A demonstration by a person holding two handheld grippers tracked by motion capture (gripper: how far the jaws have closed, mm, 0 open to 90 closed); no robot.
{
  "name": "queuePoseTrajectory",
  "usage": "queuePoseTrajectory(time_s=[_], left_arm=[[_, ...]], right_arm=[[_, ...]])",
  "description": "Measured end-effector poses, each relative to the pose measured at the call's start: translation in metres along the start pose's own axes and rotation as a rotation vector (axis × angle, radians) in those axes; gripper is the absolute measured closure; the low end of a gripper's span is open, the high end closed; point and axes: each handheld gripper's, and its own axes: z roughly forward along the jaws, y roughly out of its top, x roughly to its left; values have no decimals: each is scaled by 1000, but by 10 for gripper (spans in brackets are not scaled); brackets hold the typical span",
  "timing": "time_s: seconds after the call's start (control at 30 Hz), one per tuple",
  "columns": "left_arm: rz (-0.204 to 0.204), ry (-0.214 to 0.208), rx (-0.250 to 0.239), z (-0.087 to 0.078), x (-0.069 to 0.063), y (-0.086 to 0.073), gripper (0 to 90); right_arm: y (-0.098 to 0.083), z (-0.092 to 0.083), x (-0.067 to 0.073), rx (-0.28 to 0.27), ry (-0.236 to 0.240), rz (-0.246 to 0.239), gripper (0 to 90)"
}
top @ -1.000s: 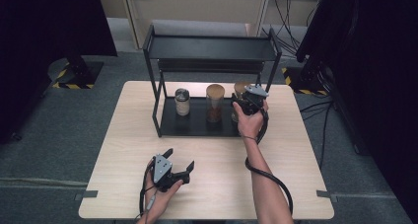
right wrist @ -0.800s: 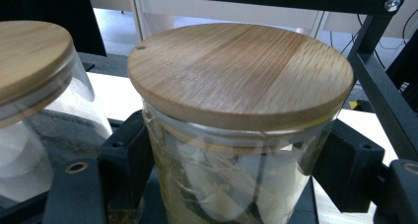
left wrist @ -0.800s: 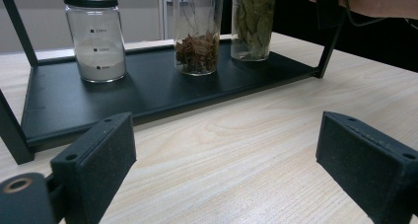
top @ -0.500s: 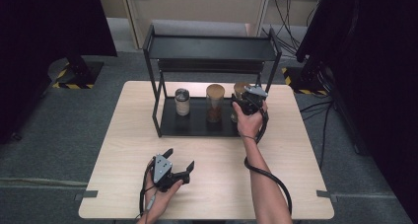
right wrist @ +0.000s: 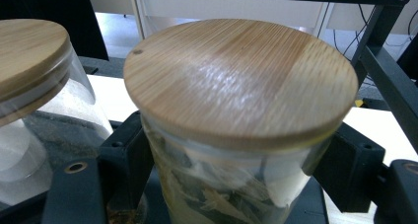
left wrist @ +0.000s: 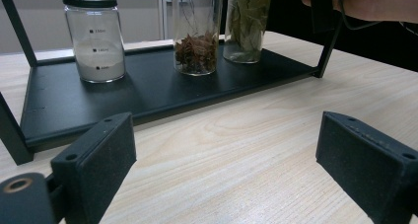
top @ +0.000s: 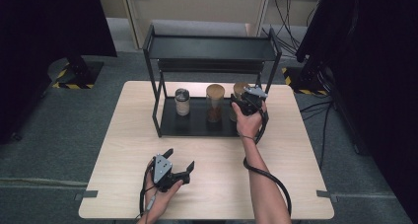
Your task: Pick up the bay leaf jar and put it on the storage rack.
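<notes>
Right gripper [top: 245, 103] clamped on the jar of dried leaves [right wrist: 231, 184], one black jaw pressing the glass on each side just under the bamboo lid [right wrist: 241, 81]. Jar upright at the right end of the black rack's [top: 209, 49] bottom shelf [left wrist: 148, 93], beside the rack's right post, seen from above mostly hidden behind the right hand [top: 249, 120]. Next to it, in the middle of the shelf, a second bamboo-lidded jar [top: 215, 103] with brown spice pieces in the bottom; the two jars close together, contact not discernible. Farther left on the same shelf, well apart, a metal-capped shaker [top: 182, 101] with white powder and printed level marks on the glass. All three upright under the rack's top tray.

Left gripper [top: 176, 170] low over the near part of the wooden counter [top: 296, 155], held in the left hand [top: 157, 197], jaws spread wide with nothing between them but bare counter, pointing toward the rack. Cable [top: 268, 177] trailing from the right gripper in a loop along the forearm.
</notes>
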Motion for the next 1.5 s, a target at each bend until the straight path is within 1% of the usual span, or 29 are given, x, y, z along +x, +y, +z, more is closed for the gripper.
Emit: queuePoseTrajectory(time_s=[0.17,0.23,0.47,0.6,0.8,1.27,1.37,1.43,1.5], left_arm=[[0,0,0,0,0,0,74],[0,-1,0,0,0,0,74],[1,-2,-1,0,-1,0,74],[1,-1,0,0,-1,0,74],[3,0,1,0,-2,0,74],[5,1,0,0,-2,0,74],[5,2,0,0,-2,0,74],[5,2,-2,0,-2,0,74],[6,2,-1,0,-2,0,74]], right_arm=[[-1,-1,2,-3,4,3,238],[0,-2,2,-3,7,16,206],[0,-6,3,7,-4,35,127],[-2,-8,4,11,-4,35,111],[-2,-13,6,16,-11,54,92],[-5,-28,8,16,-5,46,77],[-6,-32,8,17,1,35,71],[-7,-35,9,18,-7,20,70],[-8,-38,10,13,4,17,67]])
